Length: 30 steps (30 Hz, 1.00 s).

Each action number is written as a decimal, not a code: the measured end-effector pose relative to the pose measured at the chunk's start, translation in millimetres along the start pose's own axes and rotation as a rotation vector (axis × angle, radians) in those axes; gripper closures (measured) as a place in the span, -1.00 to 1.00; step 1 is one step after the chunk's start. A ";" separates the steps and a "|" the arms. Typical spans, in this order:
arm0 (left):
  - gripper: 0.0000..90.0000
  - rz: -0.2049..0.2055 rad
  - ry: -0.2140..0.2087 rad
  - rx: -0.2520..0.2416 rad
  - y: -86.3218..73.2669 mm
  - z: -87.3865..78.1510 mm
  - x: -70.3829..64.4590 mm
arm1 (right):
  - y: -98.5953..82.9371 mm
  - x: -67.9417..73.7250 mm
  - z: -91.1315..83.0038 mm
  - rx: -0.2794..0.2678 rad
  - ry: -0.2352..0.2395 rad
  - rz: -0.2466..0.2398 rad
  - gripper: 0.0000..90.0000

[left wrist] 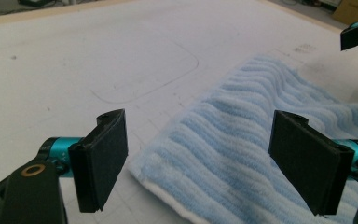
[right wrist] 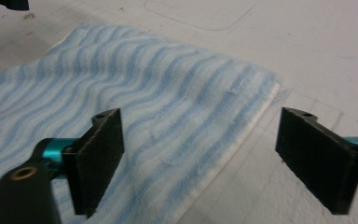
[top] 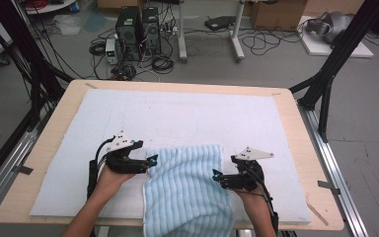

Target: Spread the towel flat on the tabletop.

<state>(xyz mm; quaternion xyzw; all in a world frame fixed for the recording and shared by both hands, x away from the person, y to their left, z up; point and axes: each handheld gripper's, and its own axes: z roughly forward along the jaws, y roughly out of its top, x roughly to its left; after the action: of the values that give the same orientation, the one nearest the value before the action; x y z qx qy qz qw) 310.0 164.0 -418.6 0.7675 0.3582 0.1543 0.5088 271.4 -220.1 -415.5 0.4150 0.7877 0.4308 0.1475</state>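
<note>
Blue striped towel (top: 185,190) lies on the white-padded table (top: 177,113), draped over its near edge, with the left tongs (top: 150,161) and right tongs (top: 218,176) flanking it from above. Left gripper view shows wide-open, empty jaws straddling the towel's corner. Right gripper view shows equally wide, empty jaws over its white-hemmed edge.

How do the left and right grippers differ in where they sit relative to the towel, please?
The left gripper sits at the towel's left edge near the far left corner; the right gripper sits at its right edge, a bit nearer the person. The left gripper's jaws straddle the corner, whereas the right gripper's jaws straddle the white-hemmed side edge. Both are open, neither gripping the towel.
</note>
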 end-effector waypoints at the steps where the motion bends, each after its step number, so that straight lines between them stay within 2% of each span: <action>1: -0.55 -0.008 0.006 -0.002 -0.3 0.2 0.3 | -0.7 -0.8 -2.0 -0.006 -0.011 0.006 -0.65; 3: -0.55 -0.008 0.002 0.002 -0.5 1.4 1.4 | 0.4 -4.5 -5.7 -0.006 -0.036 0.022 -0.62; 5: -0.46 0.020 0.007 -0.003 -1.1 3.1 2.9 | 2.6 -9.0 -6.4 0.013 -0.042 0.041 -0.46; 8: -0.38 0.005 0.034 0.012 -1.8 8.5 9.0 | 3.9 -18.4 -0.2 0.021 -0.058 0.051 -0.35; 11: -0.29 -0.015 0.049 0.055 -4.5 17.0 14.6 | 4.9 -27.2 11.0 0.026 -0.072 0.065 -0.31; 13: -0.20 0.006 0.054 0.102 -7.2 21.8 16.3 | 7.4 -30.8 20.2 0.033 -0.051 0.056 -0.28; 16: -0.11 0.024 0.082 0.157 -10.7 27.5 18.5 | 12.9 -32.2 33.9 0.045 -0.052 0.031 -0.24; 17: -0.10 0.029 0.092 0.168 -11.4 28.6 19.6 | 14.6 -32.4 38.0 0.052 -0.058 0.023 -0.21; 19: -0.11 0.033 0.112 0.158 -12.5 32.3 21.0 | 17.2 -34.4 46.5 0.066 -0.067 0.015 -0.21; 20: -0.11 0.055 0.118 0.162 -13.0 34.7 20.4 | 18.2 -35.7 50.7 0.074 -0.069 0.012 -0.21; 21: -0.10 0.085 0.119 0.183 -14.2 37.4 19.2 | 19.6 -36.7 55.9 0.096 -0.094 0.001 -0.19; 22: -0.03 0.104 0.121 0.204 -15.2 40.0 17.8 | 20.4 -37.5 59.7 0.117 -0.111 -0.003 -0.19; 24: 0.08 0.132 0.111 0.202 -14.8 40.2 15.1 | 20.7 -39.9 67.0 0.153 -0.136 -0.010 -0.18; 26: 0.43 0.132 0.071 0.206 -14.7 39.8 13.3 | 20.8 -40.4 68.9 0.156 -0.141 -0.018 -0.12; 28: 0.80 0.138 0.073 0.207 -13.7 41.1 11.1 | 21.1 -38.8 67.9 0.161 -0.127 -0.021 0.16; 30: 0.84 0.107 0.081 0.210 -11.3 43.4 12.8 | 22.0 -37.4 66.8 0.166 -0.132 -0.018 0.52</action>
<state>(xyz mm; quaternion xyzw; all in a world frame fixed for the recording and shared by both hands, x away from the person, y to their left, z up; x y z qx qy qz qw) 340.6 146.5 -449.1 0.8276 0.3513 0.1737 0.4020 345.3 -205.9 -441.6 0.4463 0.8128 0.3347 0.1679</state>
